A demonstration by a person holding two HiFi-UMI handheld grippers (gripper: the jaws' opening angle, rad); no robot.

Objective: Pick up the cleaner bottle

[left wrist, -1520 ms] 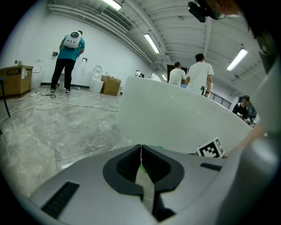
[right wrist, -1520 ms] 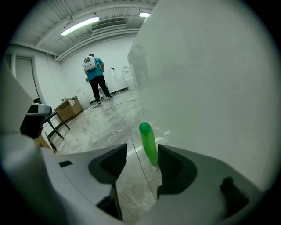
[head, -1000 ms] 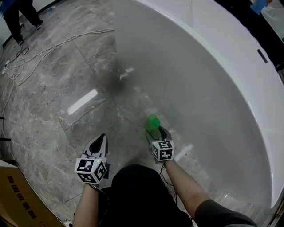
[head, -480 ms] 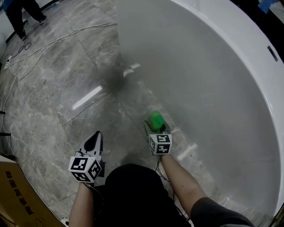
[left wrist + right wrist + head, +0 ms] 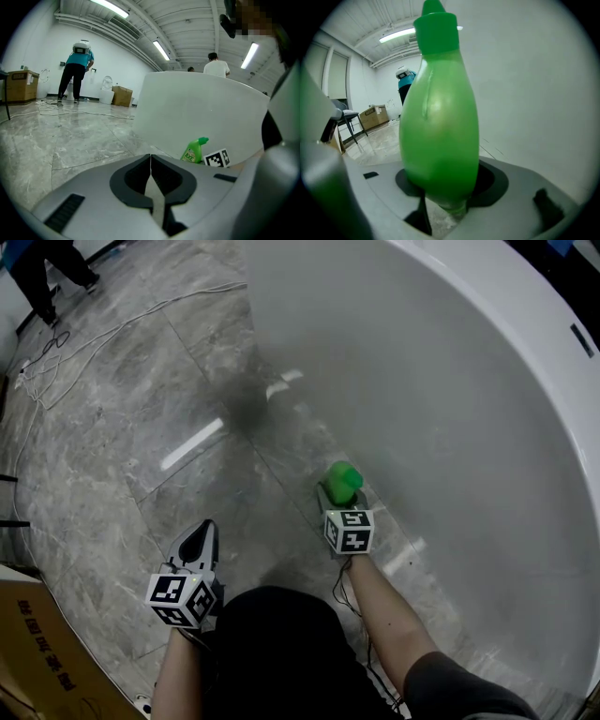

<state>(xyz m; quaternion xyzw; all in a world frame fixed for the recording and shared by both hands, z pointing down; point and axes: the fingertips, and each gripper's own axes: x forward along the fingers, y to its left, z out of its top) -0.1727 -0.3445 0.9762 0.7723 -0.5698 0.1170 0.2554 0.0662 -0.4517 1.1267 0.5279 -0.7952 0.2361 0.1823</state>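
Note:
A green cleaner bottle [image 5: 343, 480] stands upright on the grey marble floor, close to the white bathtub wall [image 5: 450, 381]. My right gripper [image 5: 339, 493] reaches it from the near side. In the right gripper view the bottle [image 5: 440, 117] fills the space between the jaws, which are closing, and the dark pads [image 5: 404, 180] lie against its lower sides. My left gripper [image 5: 202, 538] hovers over bare floor to the left, shut and empty, its jaws [image 5: 151, 161] meeting in a thin line. The left gripper view shows the bottle [image 5: 194, 150] off to its right.
The tub's curved wall rises right behind the bottle. Cables [image 5: 94, 343] trail across the floor at far left. A cardboard box [image 5: 33, 652] sits at the near left corner. One person [image 5: 77, 70] bends over far off, and others [image 5: 215, 63] stand behind the tub.
My right gripper has slid forward onto the bottle and its jaws have narrowed round it. My left gripper has sunk a little and stays shut.

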